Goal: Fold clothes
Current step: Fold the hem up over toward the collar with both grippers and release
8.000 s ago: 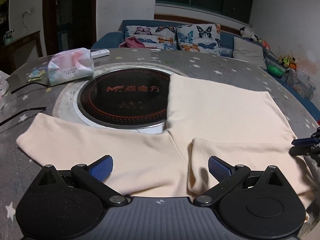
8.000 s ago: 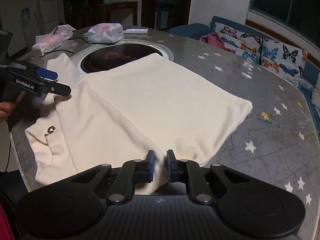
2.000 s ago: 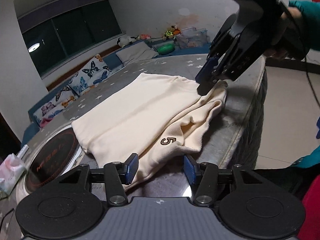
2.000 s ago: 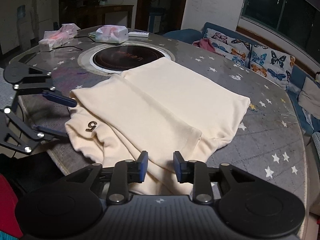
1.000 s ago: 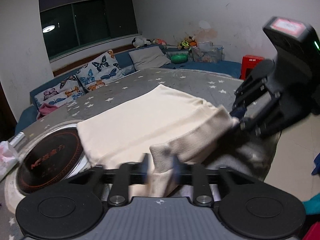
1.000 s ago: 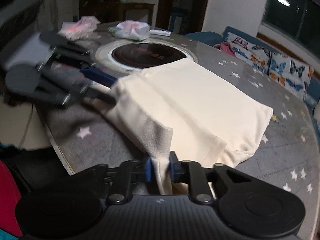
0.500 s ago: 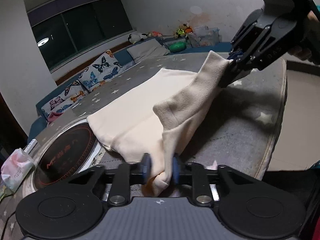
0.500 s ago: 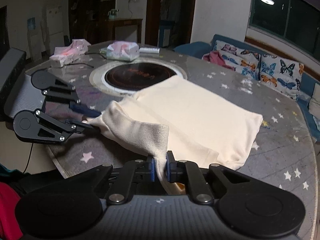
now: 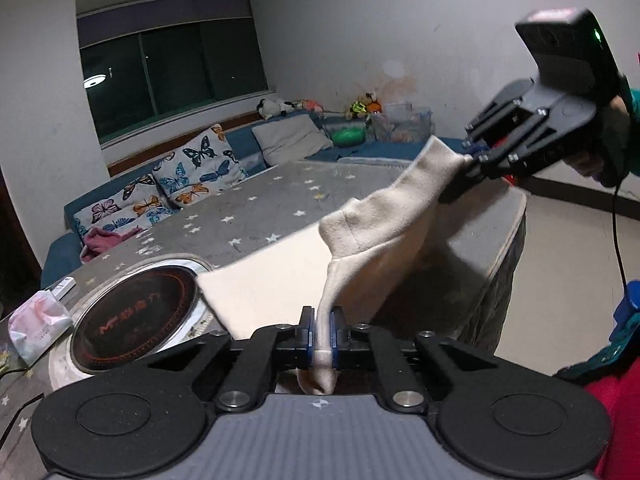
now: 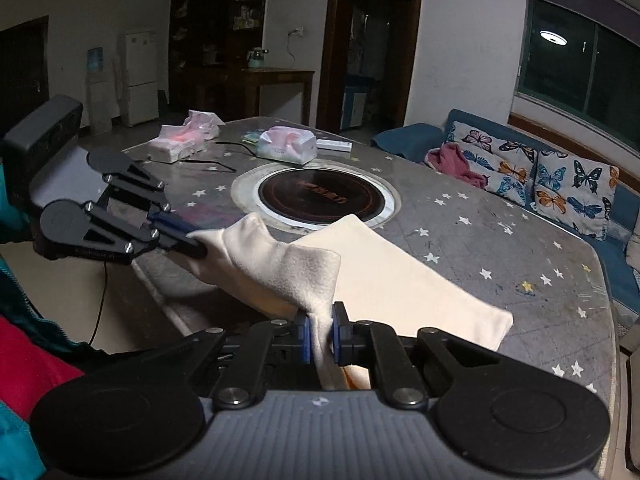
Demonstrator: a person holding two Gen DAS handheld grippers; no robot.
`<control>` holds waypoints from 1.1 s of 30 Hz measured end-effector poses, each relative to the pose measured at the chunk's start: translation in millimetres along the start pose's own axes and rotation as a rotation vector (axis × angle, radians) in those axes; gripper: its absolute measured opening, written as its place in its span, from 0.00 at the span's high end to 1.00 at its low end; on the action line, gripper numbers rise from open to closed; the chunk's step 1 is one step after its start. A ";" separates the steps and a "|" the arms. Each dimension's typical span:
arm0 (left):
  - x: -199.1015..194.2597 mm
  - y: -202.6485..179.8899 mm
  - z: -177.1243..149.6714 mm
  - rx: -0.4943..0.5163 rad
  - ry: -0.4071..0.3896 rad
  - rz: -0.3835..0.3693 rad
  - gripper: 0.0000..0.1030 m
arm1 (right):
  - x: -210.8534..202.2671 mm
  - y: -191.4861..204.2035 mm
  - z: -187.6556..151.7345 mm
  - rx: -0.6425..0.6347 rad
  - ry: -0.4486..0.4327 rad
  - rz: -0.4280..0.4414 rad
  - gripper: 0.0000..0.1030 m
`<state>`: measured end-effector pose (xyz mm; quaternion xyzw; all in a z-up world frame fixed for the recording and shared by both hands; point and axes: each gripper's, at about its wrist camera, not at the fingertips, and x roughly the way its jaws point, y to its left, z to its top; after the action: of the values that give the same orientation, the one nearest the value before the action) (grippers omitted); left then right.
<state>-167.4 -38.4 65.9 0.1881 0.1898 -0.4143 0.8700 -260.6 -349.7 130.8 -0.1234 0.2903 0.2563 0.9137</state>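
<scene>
A cream garment [image 9: 372, 224] [image 10: 400, 276] lies partly folded on the grey star-patterned table [image 9: 256, 216] [image 10: 500, 248]. Its near edge is lifted off the table between both grippers. My left gripper [image 9: 321, 330] is shut on one corner of the cloth, which hangs down between the blue pads. In the right wrist view the left gripper [image 10: 196, 246] pinches that corner at the left. My right gripper [image 10: 320, 336] is shut on the other corner. In the left wrist view the right gripper [image 9: 460, 180] holds it high at the right, gripped by a hand.
A round black induction plate [image 10: 322, 196] [image 9: 132, 320] is set in the table beyond the garment. Tissue packs [image 10: 286, 144] [image 9: 38, 320] and a remote [image 10: 334, 144] lie at the far side. A blue sofa with butterfly cushions [image 10: 552, 176] [image 9: 192, 168] runs behind. The table edge [image 9: 508, 248] drops near the raised cloth.
Both grippers have risen with the garment's near edge, lifting it higher off the table. The left jaws went from closing around the cloth to tight on it.
</scene>
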 end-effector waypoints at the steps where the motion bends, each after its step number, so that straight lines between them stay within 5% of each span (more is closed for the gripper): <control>1: 1.4 2.5 2.4 -0.010 -0.004 0.003 0.92 | 1.0 -0.4 0.8 0.000 0.002 -0.003 0.91; 13: 83.2 48.3 50.3 -0.003 -0.005 0.107 0.95 | 58.0 -70.3 33.2 0.077 0.014 -0.079 0.92; 21: 182.4 74.7 56.6 -0.046 0.120 0.182 0.95 | 127.6 -127.4 35.3 0.198 0.094 -0.125 0.91; 25: 216.1 83.1 47.8 -0.126 0.187 0.200 0.90 | 159.2 -145.3 20.3 0.276 0.132 -0.183 0.83; 30: 214.7 92.4 51.6 -0.199 0.170 0.262 0.73 | 160.0 -160.6 4.8 0.371 0.108 -0.261 0.75; 33: 201.7 94.7 57.7 -0.227 0.145 0.289 0.73 | 147.4 -161.4 4.2 0.385 0.071 -0.309 0.75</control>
<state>35.5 -141.9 33.5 0.1434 0.2685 -0.2466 0.9201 -68.3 -424.9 59.0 0.0012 0.3436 0.0489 0.9378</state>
